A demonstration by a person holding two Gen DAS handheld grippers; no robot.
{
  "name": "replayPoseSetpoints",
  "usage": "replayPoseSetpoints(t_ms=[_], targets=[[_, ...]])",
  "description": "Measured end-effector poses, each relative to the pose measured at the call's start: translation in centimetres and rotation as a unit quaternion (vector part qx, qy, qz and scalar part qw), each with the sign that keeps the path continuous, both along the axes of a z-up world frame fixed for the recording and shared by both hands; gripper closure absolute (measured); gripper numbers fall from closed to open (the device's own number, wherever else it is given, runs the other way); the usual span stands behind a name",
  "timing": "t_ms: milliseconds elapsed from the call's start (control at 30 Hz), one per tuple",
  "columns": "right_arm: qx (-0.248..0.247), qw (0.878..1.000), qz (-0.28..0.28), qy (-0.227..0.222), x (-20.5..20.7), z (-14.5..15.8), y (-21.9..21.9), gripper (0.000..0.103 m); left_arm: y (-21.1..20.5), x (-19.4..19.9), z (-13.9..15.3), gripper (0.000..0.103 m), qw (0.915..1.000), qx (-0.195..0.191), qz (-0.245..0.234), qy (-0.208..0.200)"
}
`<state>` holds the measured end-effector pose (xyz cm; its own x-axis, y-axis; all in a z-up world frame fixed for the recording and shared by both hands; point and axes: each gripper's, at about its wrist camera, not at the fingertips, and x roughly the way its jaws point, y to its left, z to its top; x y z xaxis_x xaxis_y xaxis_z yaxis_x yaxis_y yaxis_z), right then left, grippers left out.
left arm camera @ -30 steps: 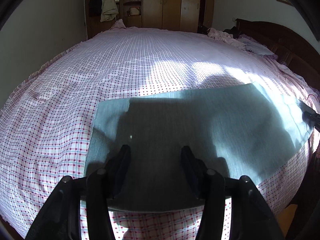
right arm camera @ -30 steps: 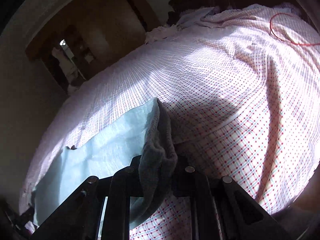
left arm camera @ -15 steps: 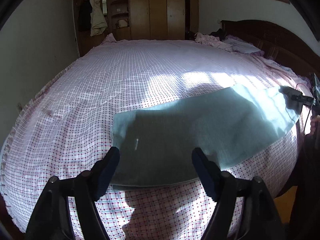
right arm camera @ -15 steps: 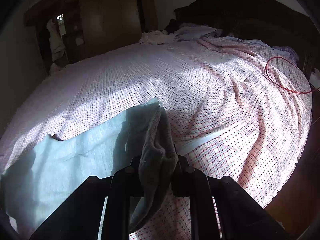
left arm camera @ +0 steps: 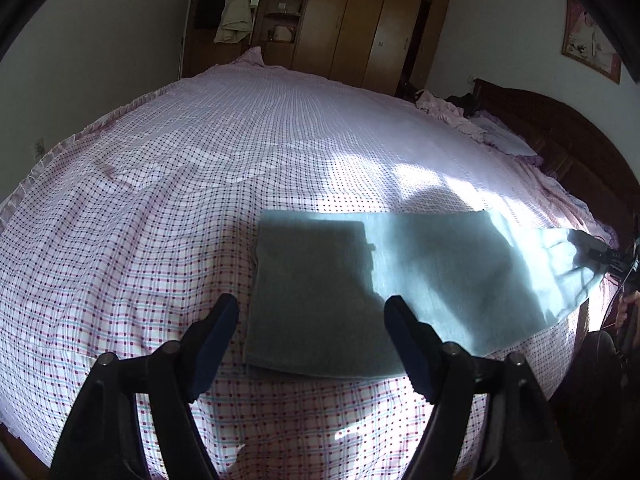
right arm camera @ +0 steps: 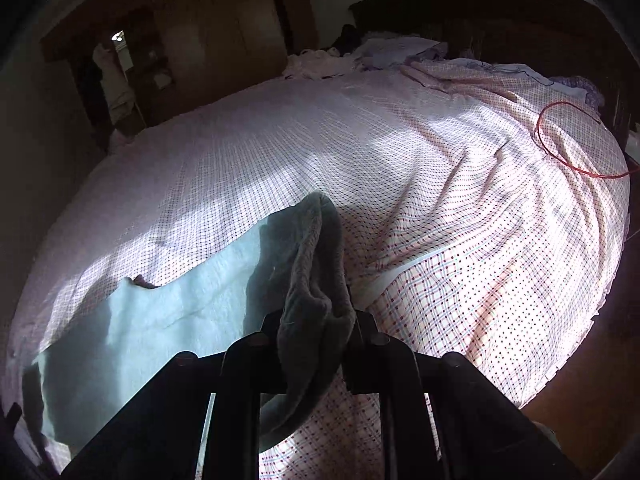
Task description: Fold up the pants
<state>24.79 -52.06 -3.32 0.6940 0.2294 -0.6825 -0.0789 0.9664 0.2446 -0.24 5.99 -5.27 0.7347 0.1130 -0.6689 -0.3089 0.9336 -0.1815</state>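
From the left wrist, the left gripper (left arm camera: pixel 310 318) hovered over the pants (left arm camera: pixel 400 284) lying flat on the checked bedspread (left arm camera: pixel 160 200), its jaws just spread wide, gripping nothing.

From the right wrist, the right gripper (right arm camera: pixel 316 320) clenched a bunched end of the pants (right arm camera: pixel 316 264).

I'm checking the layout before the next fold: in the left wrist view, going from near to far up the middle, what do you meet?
Left claw, open, nothing between its fingers → grey-blue pants lying flat → checked bedspread → wooden wardrobe at the far wall.
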Motion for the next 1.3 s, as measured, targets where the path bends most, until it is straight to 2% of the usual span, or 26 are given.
replayPoseSetpoints(t_ms=[200,300,467,667,767,1000,1300], targets=[[-0.033,0.997,0.057,-0.03,-0.9,3.2,1.5,0.094,-0.2,0.5,-0.3,0.024,0.9999,0.008,-0.006,0.007],[-0.086,0.993,0.06,-0.054,-1.2,4.3,3.4,0.094,0.0,0.3,-0.3,0.024,1.0,0.004,0.0,0.006],[-0.164,0.977,0.088,-0.1,-2.3,5.5,8.3,0.094,0.8,0.2,-0.3,0.024,0.9998,-0.022,0.004,0.004],[-0.217,0.952,0.148,-0.159,-4.8,6.9,15.5,0.094,1.6,-0.5,0.0,0.024,0.9991,-0.04,0.015,-0.003],[-0.217,0.944,0.175,-0.176,-5.8,7.5,18.4,0.094,1.9,-1.0,0.4,0.024,0.9989,-0.039,0.025,-0.01],[-0.182,0.94,0.217,-0.19,-7.7,7.6,23.3,0.094,3.3,-0.7,0.3,0.024,0.9981,-0.025,0.056,0.002],[-0.166,0.931,0.262,-0.193,-9.9,7.1,28.6,0.094,5.0,-1.7,-0.4,0.024,0.9952,-0.054,0.082,-0.001]])
